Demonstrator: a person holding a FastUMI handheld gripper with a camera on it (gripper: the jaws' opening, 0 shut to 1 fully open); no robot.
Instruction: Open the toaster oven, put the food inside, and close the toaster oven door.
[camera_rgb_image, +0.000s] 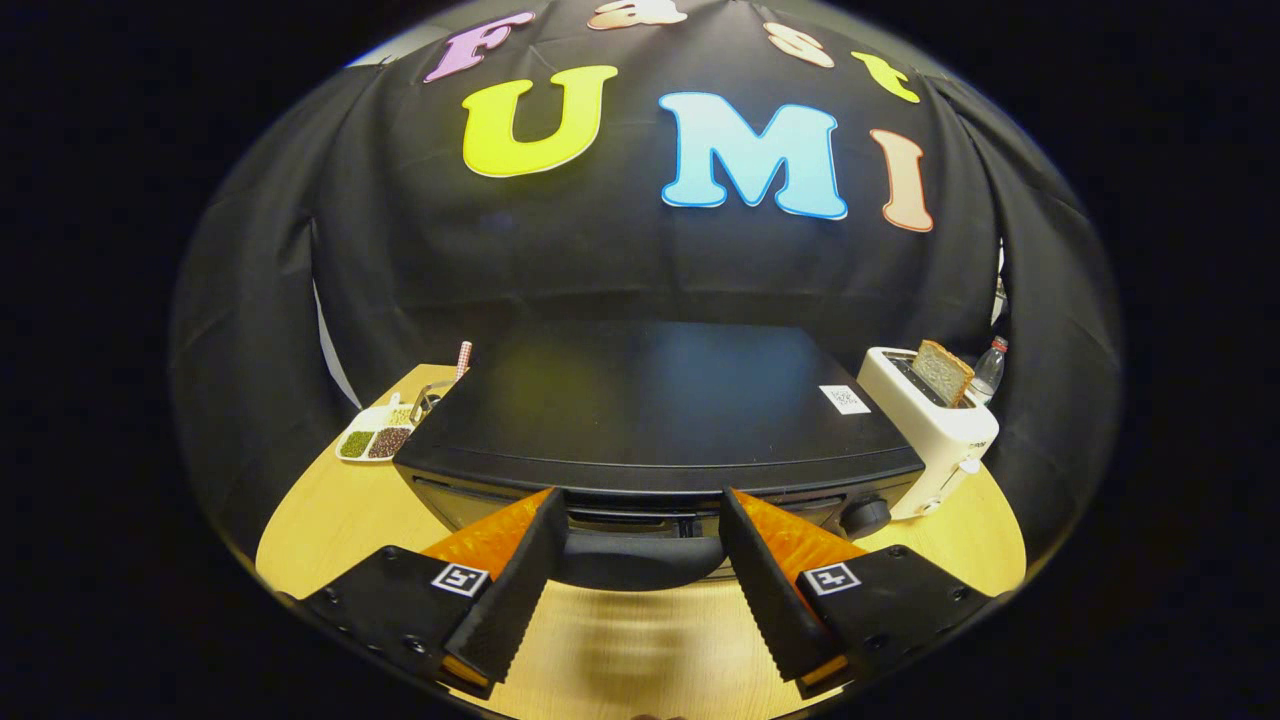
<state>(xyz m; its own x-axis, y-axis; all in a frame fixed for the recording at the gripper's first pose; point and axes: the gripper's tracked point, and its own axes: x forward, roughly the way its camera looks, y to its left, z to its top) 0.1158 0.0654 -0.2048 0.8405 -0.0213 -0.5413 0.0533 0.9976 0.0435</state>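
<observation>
So far nothing done: gripper (640, 520) fingers spread apart, flanking door handle (640, 560) of toaster oven (655, 420) on table (640, 650), not touching. Door apparently shut; opening, loading, closing remain.

The sticker (845, 399) on the toaster oven (650, 410) is too small to read.

Gripper (640, 545): fingers spread wide, flanking the door handle (640, 560) without pressing it.
Toaster oven (655, 410): black, on the wooden table (330, 515), door closed.
Knob (865, 515): just beyond the right finger.
Toaster (935, 430): right of the oven, holding a bread slice (942, 372).
Divided dish (375, 435): left of the oven.
</observation>
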